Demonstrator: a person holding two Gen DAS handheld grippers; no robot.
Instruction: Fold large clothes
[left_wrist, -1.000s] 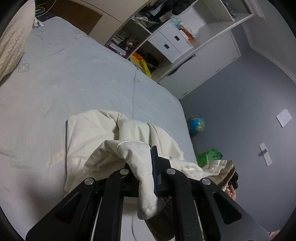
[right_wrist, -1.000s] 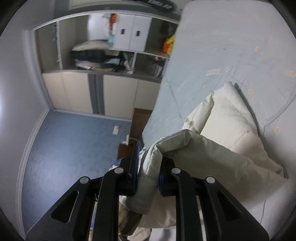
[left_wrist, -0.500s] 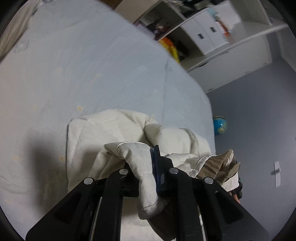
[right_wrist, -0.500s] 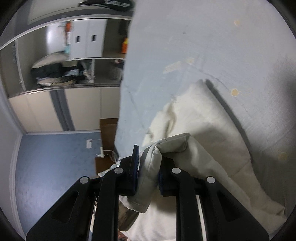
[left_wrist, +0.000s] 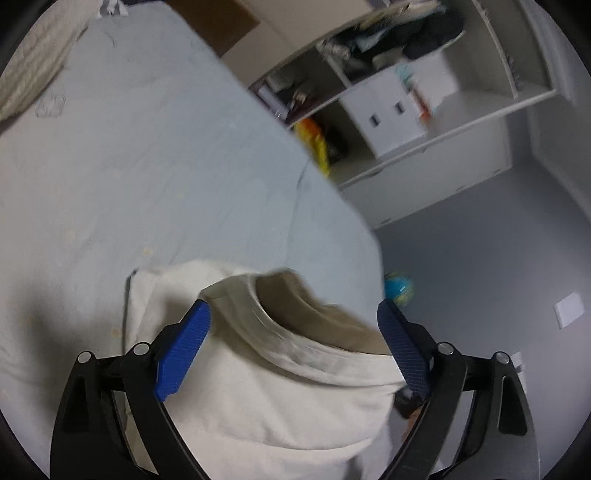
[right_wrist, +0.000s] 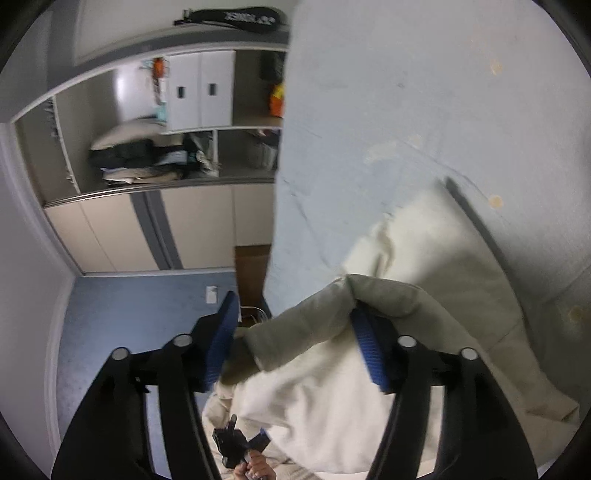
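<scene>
Nearest to the left camera, the left hand-held gripper (left_wrist: 293, 332) was released: its jaws had just been opening and stood wide, the blue pads (left_wrist: 183, 349) apart from the cloth. Between them lay the cream garment (left_wrist: 280, 398), with its ribbed neck opening turned up and a darker inside showing (the picture was blurred there). The garment rested in a bundle on the near part of the bed (left_wrist: 155, 158), close to the bed's edge.

In the right camera, the right hand-held gripper (right_wrist: 295, 343) was also released, its jaws just opened. A fold of the garment (right_wrist: 424, 295) hung over the right pad (right_wrist: 369, 350), while the left pad stood free of it. Low in this view, the other gripper and a hand (right_wrist: 255, 469) were seen.

Farther off, past the bed, stood the open shelves (left_wrist: 391, 96) with white drawers, and a small globe (left_wrist: 399, 288) sat on the floor.
</scene>
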